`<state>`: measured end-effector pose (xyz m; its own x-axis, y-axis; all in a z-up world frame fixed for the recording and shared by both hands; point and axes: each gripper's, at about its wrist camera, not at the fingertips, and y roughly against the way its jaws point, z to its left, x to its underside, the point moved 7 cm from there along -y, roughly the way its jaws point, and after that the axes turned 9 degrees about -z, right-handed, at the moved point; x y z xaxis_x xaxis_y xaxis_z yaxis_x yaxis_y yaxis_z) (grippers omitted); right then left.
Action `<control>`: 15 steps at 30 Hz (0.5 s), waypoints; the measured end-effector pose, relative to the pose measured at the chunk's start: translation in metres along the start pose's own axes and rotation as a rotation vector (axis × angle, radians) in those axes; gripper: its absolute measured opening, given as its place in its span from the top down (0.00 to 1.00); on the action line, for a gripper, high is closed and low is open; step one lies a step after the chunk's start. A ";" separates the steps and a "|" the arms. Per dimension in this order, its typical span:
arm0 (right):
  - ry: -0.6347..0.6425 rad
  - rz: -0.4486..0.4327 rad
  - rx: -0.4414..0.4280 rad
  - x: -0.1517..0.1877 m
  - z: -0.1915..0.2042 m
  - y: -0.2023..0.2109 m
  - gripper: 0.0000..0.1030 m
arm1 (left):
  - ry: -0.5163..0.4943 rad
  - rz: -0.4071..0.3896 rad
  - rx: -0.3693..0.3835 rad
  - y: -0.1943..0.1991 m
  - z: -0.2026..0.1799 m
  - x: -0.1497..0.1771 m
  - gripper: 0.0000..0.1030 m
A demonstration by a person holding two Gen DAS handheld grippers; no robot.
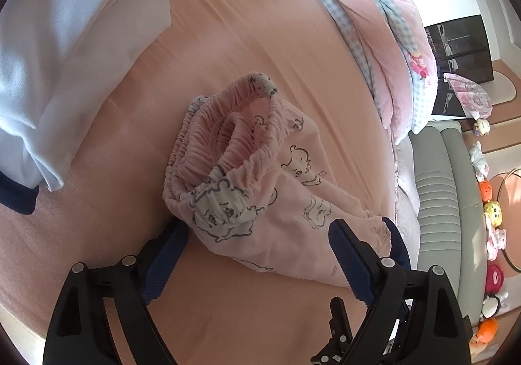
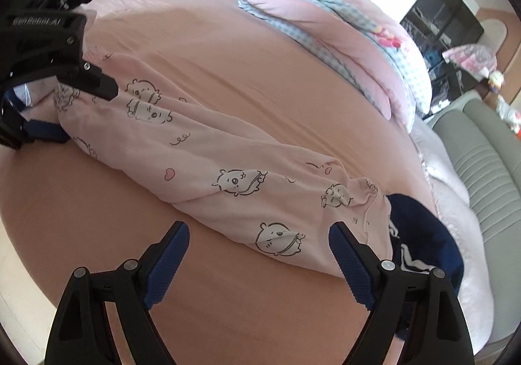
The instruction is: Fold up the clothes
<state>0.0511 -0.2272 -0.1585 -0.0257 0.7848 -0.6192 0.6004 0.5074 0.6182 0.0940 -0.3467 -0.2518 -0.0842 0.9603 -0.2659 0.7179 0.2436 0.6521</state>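
Pink pyjama trousers with cartoon bear prints lie on the peach bed sheet. Their gathered elastic waistband is bunched up and faces me in the left wrist view. My left gripper is open, one finger on either side of the waist end, and the left fingertip is hidden under the cloth. In the right wrist view the trousers stretch from upper left to lower right. My right gripper stands open at the leg end, whose hem lies by the right finger. The left gripper shows at far left.
A white garment with navy trim lies at the left. A dark blue garment lies just beyond the leg end. A folded pink and blue-check quilt sits at the back. Off the bed's right edge are a grey bench and plush toys.
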 end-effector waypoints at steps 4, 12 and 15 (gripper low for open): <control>0.184 -0.049 0.099 -0.005 0.012 0.000 0.15 | 0.071 -0.022 0.049 0.003 0.004 -0.003 0.15; 0.393 -0.130 0.146 -0.019 0.040 0.000 0.15 | 0.119 -0.011 0.043 -0.005 0.015 0.002 0.79; 0.463 -0.167 0.154 -0.025 0.051 -0.005 0.15 | 0.111 -0.012 0.073 -0.009 0.010 0.002 0.82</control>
<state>0.0897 -0.2675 -0.1704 -0.4614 0.7909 -0.4020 0.6681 0.6079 0.4291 0.0949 -0.3479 -0.2655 -0.1658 0.9676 -0.1903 0.7648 0.2480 0.5947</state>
